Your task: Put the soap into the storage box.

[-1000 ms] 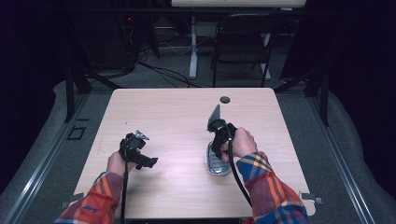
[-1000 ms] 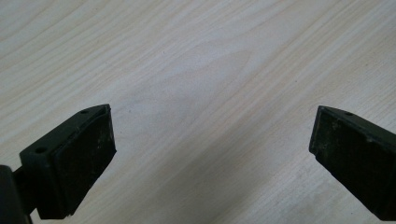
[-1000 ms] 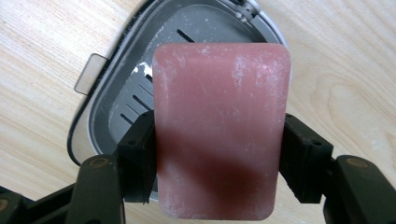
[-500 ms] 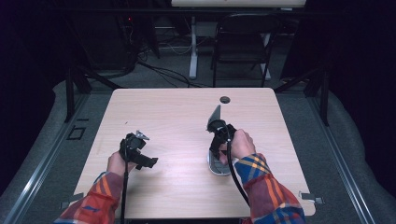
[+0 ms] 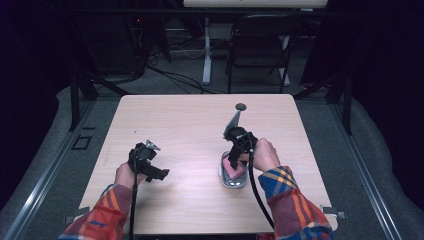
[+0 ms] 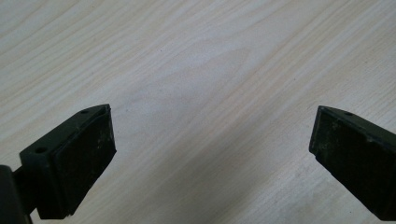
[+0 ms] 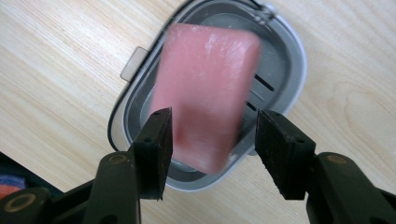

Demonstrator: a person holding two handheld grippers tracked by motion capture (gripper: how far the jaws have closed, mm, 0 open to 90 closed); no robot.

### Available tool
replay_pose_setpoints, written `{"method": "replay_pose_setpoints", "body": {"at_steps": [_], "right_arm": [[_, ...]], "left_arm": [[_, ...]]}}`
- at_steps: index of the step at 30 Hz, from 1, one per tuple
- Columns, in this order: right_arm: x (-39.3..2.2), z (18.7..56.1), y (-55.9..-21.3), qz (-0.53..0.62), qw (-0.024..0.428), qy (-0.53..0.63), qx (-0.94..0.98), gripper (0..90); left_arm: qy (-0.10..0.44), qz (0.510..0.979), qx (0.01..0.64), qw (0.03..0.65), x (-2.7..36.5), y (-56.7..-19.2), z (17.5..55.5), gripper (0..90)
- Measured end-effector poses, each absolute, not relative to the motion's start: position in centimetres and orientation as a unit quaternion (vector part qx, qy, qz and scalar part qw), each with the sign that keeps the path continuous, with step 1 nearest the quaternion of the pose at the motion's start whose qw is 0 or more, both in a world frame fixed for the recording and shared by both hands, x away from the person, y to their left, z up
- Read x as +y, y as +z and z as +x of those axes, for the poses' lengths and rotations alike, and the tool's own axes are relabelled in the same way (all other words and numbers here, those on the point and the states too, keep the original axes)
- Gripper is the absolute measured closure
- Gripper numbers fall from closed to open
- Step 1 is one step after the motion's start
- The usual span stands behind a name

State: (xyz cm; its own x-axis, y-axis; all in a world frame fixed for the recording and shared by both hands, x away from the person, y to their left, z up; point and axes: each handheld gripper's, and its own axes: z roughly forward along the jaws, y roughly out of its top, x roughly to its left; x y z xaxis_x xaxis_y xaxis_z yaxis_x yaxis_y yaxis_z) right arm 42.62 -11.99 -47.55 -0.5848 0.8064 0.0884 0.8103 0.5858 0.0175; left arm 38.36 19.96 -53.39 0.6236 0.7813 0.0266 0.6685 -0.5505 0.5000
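- Dark room, chair (image 5: 257, 47) behind; high view: pale wood worktop (image 5: 190, 125) bare but for a grey soap dish (image 5: 233, 176) near your right hand, pink soap bar (image 5: 233, 168) in it. Your right gripper (image 5: 235, 150) hangs right over the dish, left gripper (image 5: 148, 167) parked well apart.
- Left gripper view: left gripper's jaws wide apart, nothing between, just worktop; looks idle.
- Right gripper view: right gripper's jaws parted, flanking the soap bar's near end; left jaw close to it, right jaw clear. Soap blurred, contact unclear. Looks lined up for a grab or just let go.
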Motion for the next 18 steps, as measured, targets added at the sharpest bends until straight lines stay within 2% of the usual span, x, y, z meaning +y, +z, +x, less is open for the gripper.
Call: {"method": "replay_pose_setpoints", "body": {"at_steps": [9,11,12,14,17,18], "right_arm": [[-14.5,41.8,-45.8,-0.461,0.007,-0.071,-0.884,43.4],[-15.1,41.5,-45.5,-0.460,-0.004,-0.078,-0.885,40.6],[-15.7,41.2,-45.2,-0.457,-0.015,-0.078,-0.886,35.0],[-16.1,41.0,-45.1,-0.462,-0.021,-0.086,-0.882,33.1],[-17.5,40.1,-44.6,-0.467,-0.042,-0.106,-0.877,23.3],[-17.5,40.1,-44.6,-0.467,-0.042,-0.106,-0.877,23.3]], "left_arm": [[0.120,0.872,0.416,0.228,19.9,-53.4,38.4,0.4],[0.122,0.872,0.416,0.228,19.9,-53.5,38.4,0.3],[0.122,0.872,0.416,0.228,19.9,-53.5,38.4,0.3],[0.122,0.872,0.416,0.228,19.9,-53.5,38.4,0.3],[0.120,0.875,0.412,0.224,19.8,-53.6,38.3,0.3],[0.120,0.875,0.412,0.224,19.8,-53.6,38.3,0.3]]}}
